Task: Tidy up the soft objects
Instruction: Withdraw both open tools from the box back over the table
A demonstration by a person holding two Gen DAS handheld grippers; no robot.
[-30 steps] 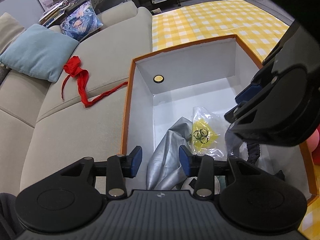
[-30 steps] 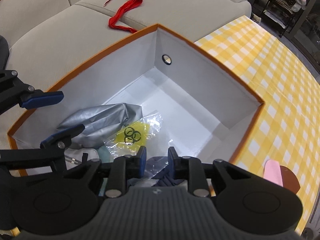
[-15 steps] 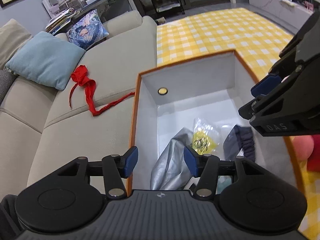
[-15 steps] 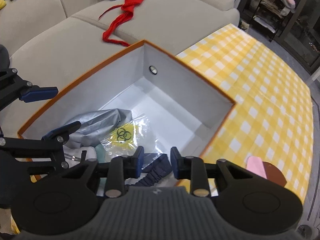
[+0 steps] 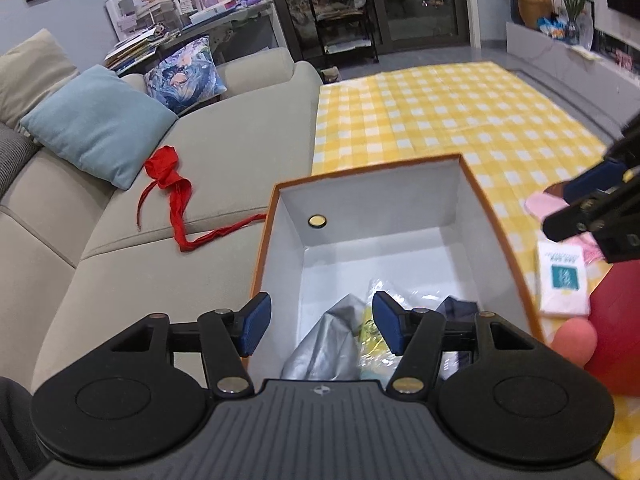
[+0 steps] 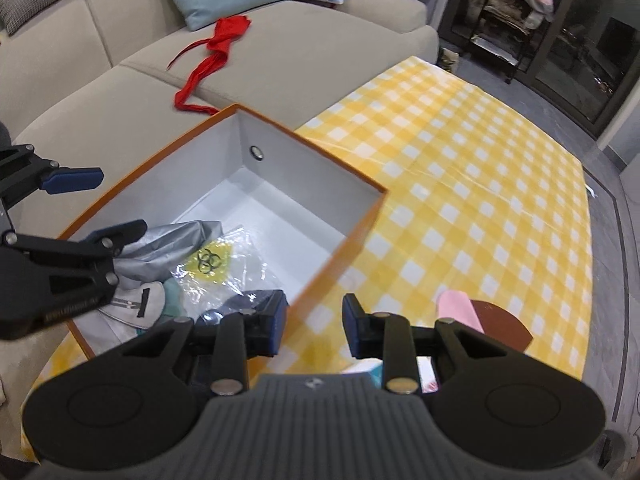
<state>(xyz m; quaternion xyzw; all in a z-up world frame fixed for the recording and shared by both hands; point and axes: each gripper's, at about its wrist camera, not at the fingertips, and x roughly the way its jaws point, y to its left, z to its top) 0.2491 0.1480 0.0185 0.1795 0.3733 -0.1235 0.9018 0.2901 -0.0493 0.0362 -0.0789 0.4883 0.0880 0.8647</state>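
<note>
My left gripper [image 5: 318, 326] hangs over the near end of the orange box [image 5: 498, 232], its jaws spreading apart with nothing between them. The red cloth [image 5: 176, 196] lies up and left on the sofa [image 5: 224, 152], its long tail running toward the box's left wall; this hand looks nearer to it.

My right gripper [image 6: 314, 326] stands partly open and empty, straddling the box's right rim [image 6: 344, 246]. The pink item [image 6: 458, 308] lies just ahead and right on the yellow checked cloth [image 6: 480, 184]; the red cloth [image 6: 212, 60] sits well beyond the box.
</note>
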